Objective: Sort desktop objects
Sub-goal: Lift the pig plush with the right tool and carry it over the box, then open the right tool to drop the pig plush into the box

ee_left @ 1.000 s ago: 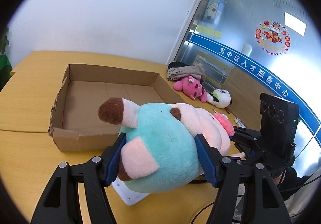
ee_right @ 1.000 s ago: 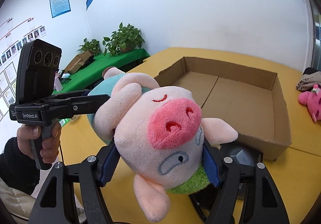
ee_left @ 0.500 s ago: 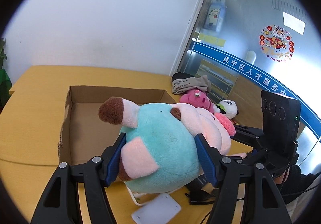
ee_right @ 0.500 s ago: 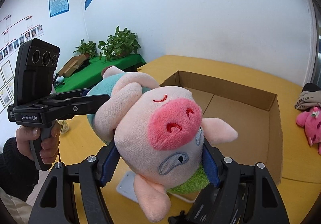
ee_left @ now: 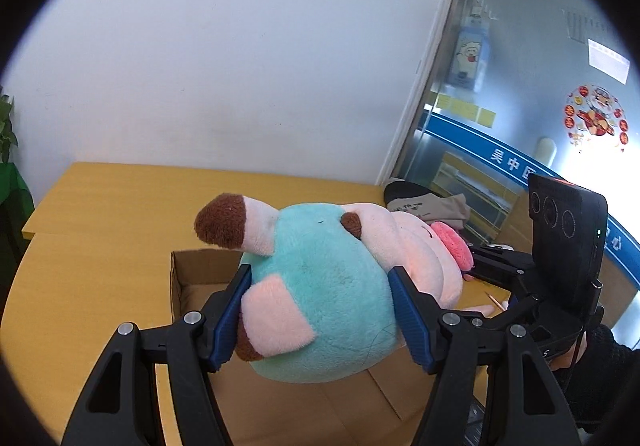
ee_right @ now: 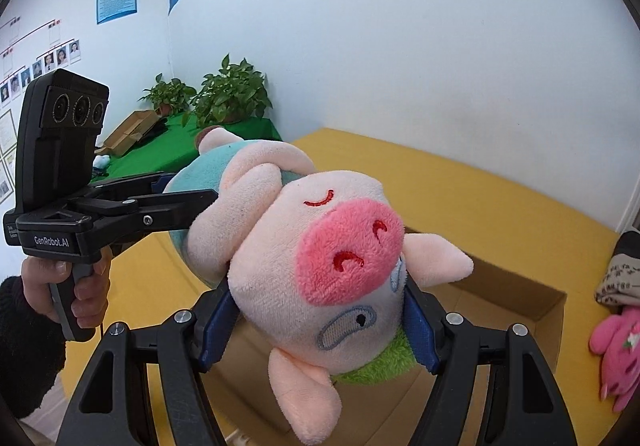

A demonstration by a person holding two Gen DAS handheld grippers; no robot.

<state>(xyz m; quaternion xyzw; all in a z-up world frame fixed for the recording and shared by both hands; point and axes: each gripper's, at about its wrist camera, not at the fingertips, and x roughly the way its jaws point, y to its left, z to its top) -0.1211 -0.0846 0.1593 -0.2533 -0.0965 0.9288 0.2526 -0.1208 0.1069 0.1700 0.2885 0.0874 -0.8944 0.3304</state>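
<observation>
Black gripper (ee_left: 320, 320) frames, blue pads (ee_left: 408, 320), silver screws.

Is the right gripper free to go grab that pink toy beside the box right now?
Probably not: the right gripper is shut on the pig's head, sharing it with the left gripper. The pink toy lies unblocked beside the box.

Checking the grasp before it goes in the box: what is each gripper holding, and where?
Both hold the plush pig: left gripper clamps its teal body, right gripper clamps its head.

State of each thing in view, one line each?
Pig plush: held off the table above the box, gripped at both ends.
Left gripper: shut on its teal body.
Right gripper: shut on its head.
Box: open-topped.
Pink plush: lying beside the box.
</observation>
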